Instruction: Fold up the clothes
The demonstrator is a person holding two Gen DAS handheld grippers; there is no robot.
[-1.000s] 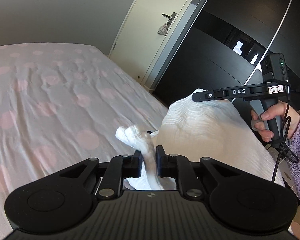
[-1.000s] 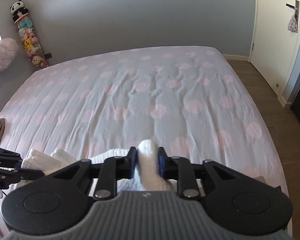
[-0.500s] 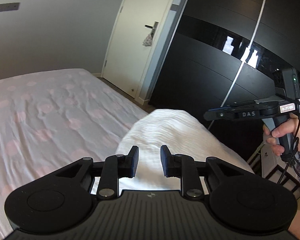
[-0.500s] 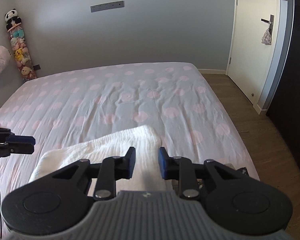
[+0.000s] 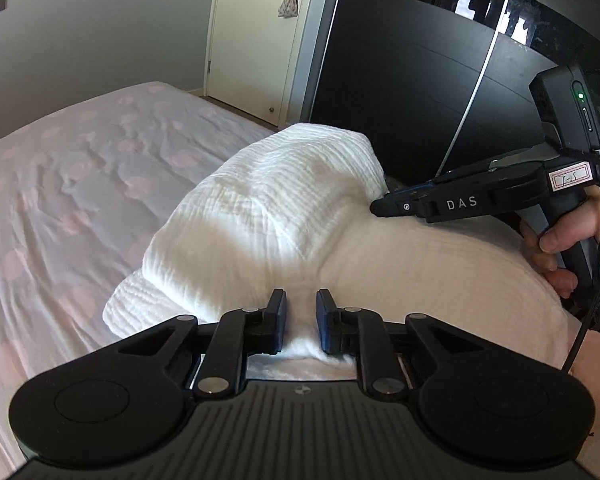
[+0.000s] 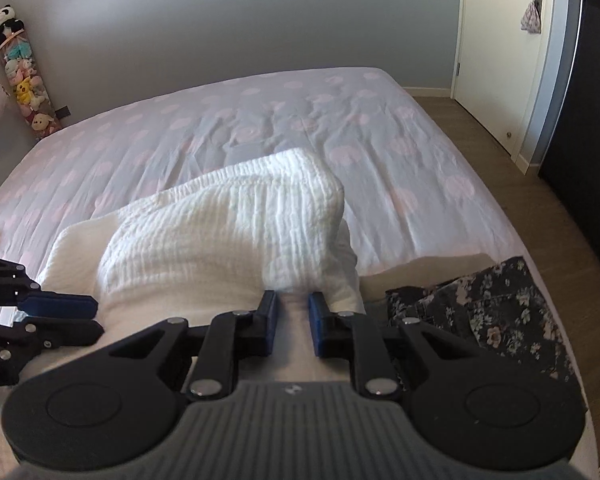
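A white crinkled garment (image 5: 280, 200) (image 6: 228, 224) lies on the bed with its far part folded back over the near part. My left gripper (image 5: 302, 300) is at the garment's near edge. Its jaws are closing, and white cloth fills the narrow gap between the pads. My right gripper (image 6: 293, 302) sits at the same near edge further right. Its jaws are closing too, with pale cloth between them. In the left wrist view my right gripper (image 5: 376, 206) touches the fold's side with its tip. My left gripper (image 6: 98, 317) shows at the left edge of the right wrist view.
The bed (image 6: 260, 120) has a pale sheet with pink dots and stretches far beyond the garment. A dark floral garment (image 6: 500, 308) lies at the bed's near right corner. A black wardrobe (image 5: 400, 80) and a white door (image 6: 500, 60) stand to the right. Plush toys (image 6: 16, 72) hang at the far left.
A second ago both grippers held raised bunches of white cloth. They let go, the garment dropped into a fold, and both have come lower and narrowed on its near edge.
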